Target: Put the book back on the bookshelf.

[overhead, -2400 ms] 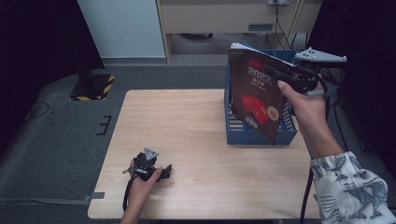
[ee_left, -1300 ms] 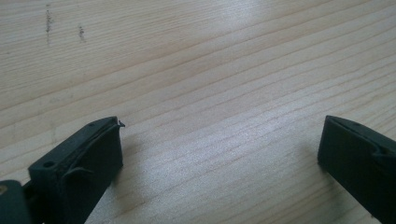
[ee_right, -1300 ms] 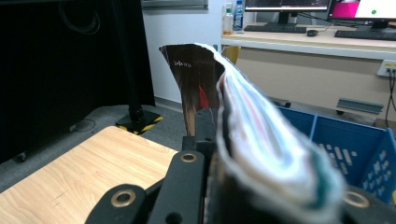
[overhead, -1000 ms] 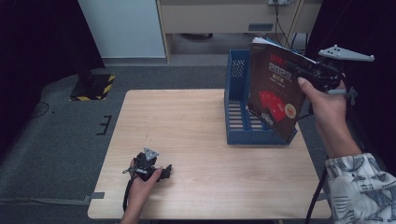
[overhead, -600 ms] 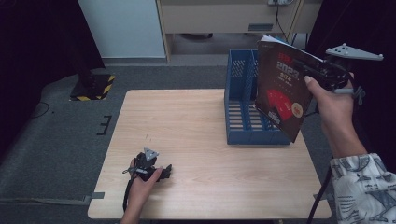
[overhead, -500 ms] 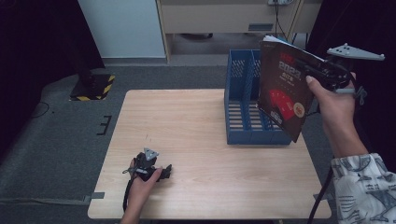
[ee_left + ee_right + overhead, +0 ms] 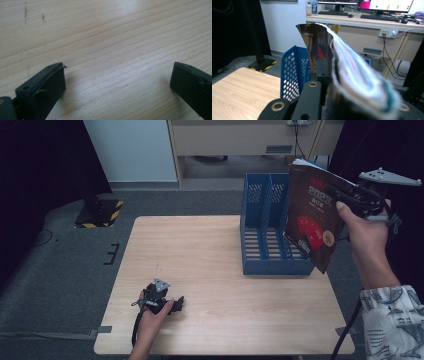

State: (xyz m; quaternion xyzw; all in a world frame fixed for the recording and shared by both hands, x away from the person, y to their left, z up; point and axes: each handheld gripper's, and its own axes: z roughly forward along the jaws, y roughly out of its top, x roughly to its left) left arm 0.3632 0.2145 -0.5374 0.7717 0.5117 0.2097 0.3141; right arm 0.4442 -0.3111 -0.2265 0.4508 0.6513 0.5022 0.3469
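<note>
Magazine [image 7: 312, 215] raised higher, clamped in right gripper [image 7: 350, 200] jaws, over file rack [image 7: 267, 227]

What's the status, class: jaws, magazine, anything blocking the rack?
Left gripper open, resting on table. Right gripper shut on magazine, held beside rack. Rack slots look clear.

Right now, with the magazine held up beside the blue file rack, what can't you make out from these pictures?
- Magazine: cover text too small in the high view; pages blurred in the right gripper view.
- Blue file rack: its right side is hidden behind the magazine in the high view.
- Right tool: one jaw is covered by the pages.
- Left tool: the hand covers part of it in the high view.
</note>
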